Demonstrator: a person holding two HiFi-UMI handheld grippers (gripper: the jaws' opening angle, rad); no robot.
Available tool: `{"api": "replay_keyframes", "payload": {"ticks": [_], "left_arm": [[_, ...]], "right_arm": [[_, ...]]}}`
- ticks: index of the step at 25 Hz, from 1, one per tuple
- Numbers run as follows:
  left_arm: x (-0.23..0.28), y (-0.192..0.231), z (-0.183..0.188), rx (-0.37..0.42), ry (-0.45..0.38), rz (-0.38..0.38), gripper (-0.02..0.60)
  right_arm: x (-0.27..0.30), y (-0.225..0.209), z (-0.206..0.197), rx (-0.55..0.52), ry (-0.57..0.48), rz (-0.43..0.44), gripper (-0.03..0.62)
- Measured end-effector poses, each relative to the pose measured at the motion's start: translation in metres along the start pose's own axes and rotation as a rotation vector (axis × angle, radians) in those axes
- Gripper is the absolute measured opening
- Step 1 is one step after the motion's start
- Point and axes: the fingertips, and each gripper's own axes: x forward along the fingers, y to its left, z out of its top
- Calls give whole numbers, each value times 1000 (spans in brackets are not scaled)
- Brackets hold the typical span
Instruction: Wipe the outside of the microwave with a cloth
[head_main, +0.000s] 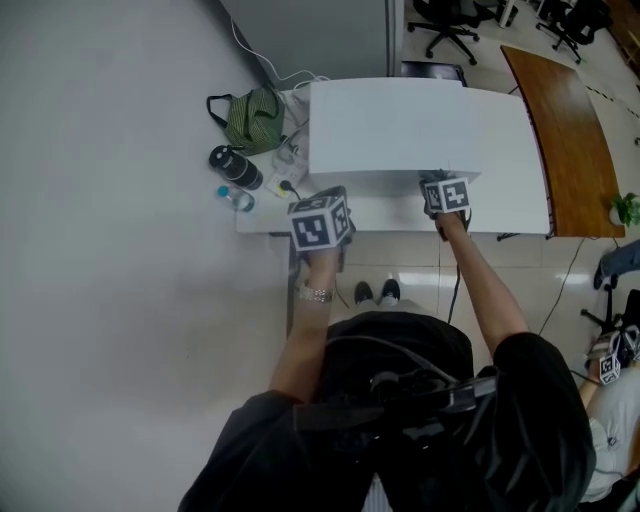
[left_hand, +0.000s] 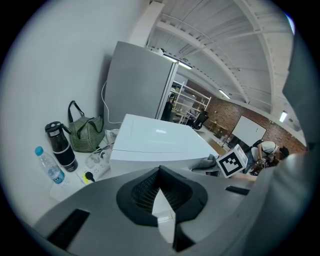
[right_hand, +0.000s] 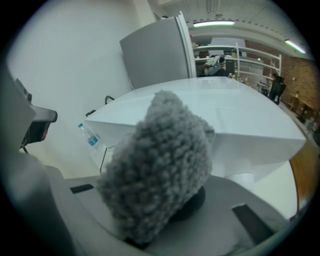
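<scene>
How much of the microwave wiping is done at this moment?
Done: the cloth is clamped in the right gripper. In hand: it is at the front edge of the microwave. Left: no wiped area shows, so probably all sides. The left gripper is shut, empty.

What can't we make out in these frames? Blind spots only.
- Front of the microwave: the head view shows only its top, and in the right gripper view the cloth covers the middle.
- Cloth-to-microwave contact: in the head view, the marker cube of the right gripper hides it.
- Label on the water bottle: too small in every view.
</scene>
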Motion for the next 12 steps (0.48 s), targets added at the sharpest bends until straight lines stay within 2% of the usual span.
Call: {"api": "replay_keyframes", "payload": {"ticks": [3,5,8,10,12], "left_arm": [[5,-6,-4,-5,0,-28,3],[1,-1,-6,-14,-5,-22,3],[-9,16,-7,-30,-18,9,3],[-15,25,-10,-42,-23,27,3],[-23,35,-13,-55,-27,48,3]], "right_arm": [[-12,-32,-8,54,-8,-64,20],[-15,-29,-8,94,-55,-54,20],[-4,24,7,69,-196,40,20],[15,74,12,-27,-255,97,20],[41,125,11,-124,-263,156,20]]}}
